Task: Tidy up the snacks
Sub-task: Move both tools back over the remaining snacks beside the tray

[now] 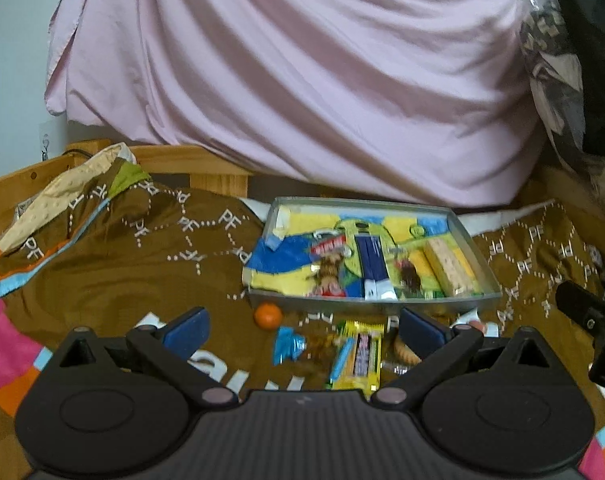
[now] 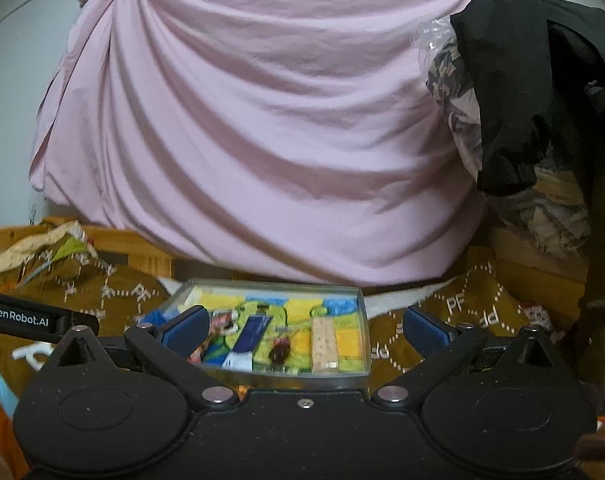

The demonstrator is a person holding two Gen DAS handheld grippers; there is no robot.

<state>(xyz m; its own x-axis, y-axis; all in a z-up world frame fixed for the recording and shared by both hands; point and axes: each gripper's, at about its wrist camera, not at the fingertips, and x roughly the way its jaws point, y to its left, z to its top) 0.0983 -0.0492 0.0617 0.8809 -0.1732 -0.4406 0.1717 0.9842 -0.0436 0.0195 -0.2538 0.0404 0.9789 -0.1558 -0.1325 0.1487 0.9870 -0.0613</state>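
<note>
We hold both tongs spread wide and empty: left gripper [image 1: 302, 330], right gripper [image 2: 304, 330]. Nearest, between the left fingers, loose snacks lie on the brown bedspread [image 1: 102, 280]: a yellow candy bar [image 1: 360, 356], a blue wrapper [image 1: 287, 345], an orange ball [image 1: 268, 315] just beside the tray's near left corner. Beyond, the tray [image 1: 376, 303] already carries several packets, a blue bar [image 1: 369, 260] mid-tray and a wafer pack [image 1: 448, 266] along its right edge. We judge the job part done; the loose ones remain. Behind hangs a pink sheet [image 1: 302, 80]. Nothing blocks the tray.
</note>
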